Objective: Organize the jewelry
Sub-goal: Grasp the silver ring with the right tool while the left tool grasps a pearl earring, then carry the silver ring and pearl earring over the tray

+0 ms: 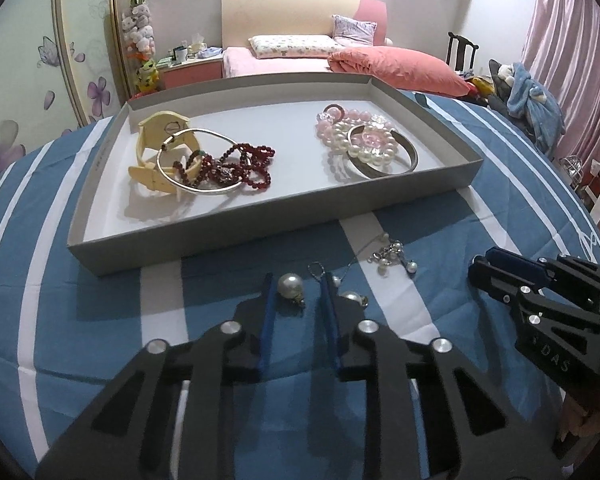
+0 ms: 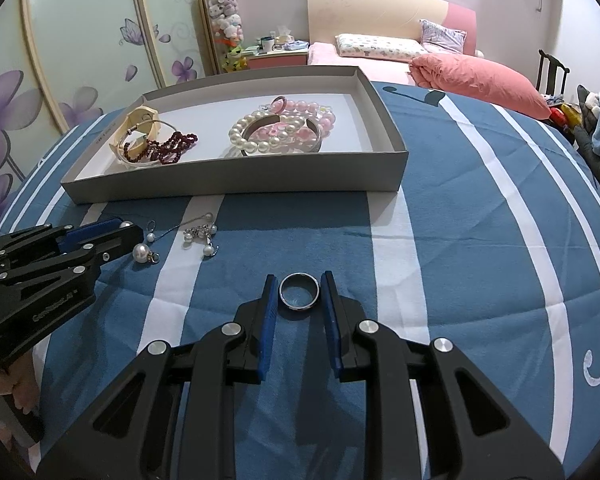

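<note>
Both claws low over the striped bedspread (image 2: pixel 480 240), near side of the jewelry tray (image 1: pixel 260 236).

Right claw (image 2: pixel 299 280) is clamped on a silver ring (image 2: pixel 282 293), both blue pads against its rim. Open cloth lies ahead of it up to the tray's front wall, and more to its right. Left claw (image 1: pixel 297 280) has its jaws a narrow gap apart, with a pearl earring (image 1: pixel 290 286) at the tips and not visibly pinched. A second pearl (image 1: pixel 352 297) lies just outside its right finger, and a pearl chain cluster (image 1: pixel 390 258) is further ahead-right. The tray edge is just beyond, with bracelets piled inside left and right and the middle floor bare.
</note>
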Motion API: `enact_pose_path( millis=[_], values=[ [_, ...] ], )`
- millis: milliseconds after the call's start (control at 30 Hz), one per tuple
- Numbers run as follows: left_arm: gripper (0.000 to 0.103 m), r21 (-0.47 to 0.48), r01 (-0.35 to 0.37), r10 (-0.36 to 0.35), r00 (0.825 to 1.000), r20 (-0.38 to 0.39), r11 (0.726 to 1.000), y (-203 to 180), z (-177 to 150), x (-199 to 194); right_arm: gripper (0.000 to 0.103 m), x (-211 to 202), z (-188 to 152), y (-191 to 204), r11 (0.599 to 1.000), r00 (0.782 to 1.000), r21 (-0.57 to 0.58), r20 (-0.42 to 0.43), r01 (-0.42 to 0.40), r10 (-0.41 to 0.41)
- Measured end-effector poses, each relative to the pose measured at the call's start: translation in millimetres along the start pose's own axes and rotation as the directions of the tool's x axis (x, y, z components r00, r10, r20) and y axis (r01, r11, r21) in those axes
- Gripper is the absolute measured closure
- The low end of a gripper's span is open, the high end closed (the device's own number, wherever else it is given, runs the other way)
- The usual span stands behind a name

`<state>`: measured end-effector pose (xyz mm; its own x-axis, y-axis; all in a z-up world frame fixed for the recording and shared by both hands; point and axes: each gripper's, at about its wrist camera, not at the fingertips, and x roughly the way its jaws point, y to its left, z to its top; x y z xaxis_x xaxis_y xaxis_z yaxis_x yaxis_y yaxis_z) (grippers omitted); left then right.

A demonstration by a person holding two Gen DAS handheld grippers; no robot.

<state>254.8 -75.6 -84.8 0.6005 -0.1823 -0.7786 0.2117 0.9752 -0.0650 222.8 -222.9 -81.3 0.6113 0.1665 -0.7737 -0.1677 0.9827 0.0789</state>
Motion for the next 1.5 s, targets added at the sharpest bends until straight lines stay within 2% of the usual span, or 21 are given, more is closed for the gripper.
enact_pose_path(
  millis=[33,300,567,900,1500],
  values=[
    [0.088,0.001,-0.001,0.001,1.000,-0.001,1.000,-1,1,1,0.080,0,0,0,1.000,1.000,0.000,0.000,0.000,0.000],
    [0.089,-0.029,-0.007,0.007,1.000,0.003,1.000,5,1,-1,0.080,0,0,0,1.000,1.000,0.001,0.000,-0.001,0.001],
    [0.089,-0.093,-0.018,0.022,0.999,0.037,0.996,30,-10,-20,0.080,0,0,3,1.000,1.000,-0.004,0.001,0.005,-0.005],
    [0.089,-0.162,-0.059,0.066,0.997,0.037,0.985,60,-32,-39,0.080,0,-2,17,0.999,1.000,-0.035,-0.002,-0.008,0.008],
    [0.089,-0.174,-0.049,0.059,0.997,0.052,0.984,61,-35,-41,0.080,0,-1,18,0.999,1.000,-0.023,0.005,-0.027,0.027]
  ],
)
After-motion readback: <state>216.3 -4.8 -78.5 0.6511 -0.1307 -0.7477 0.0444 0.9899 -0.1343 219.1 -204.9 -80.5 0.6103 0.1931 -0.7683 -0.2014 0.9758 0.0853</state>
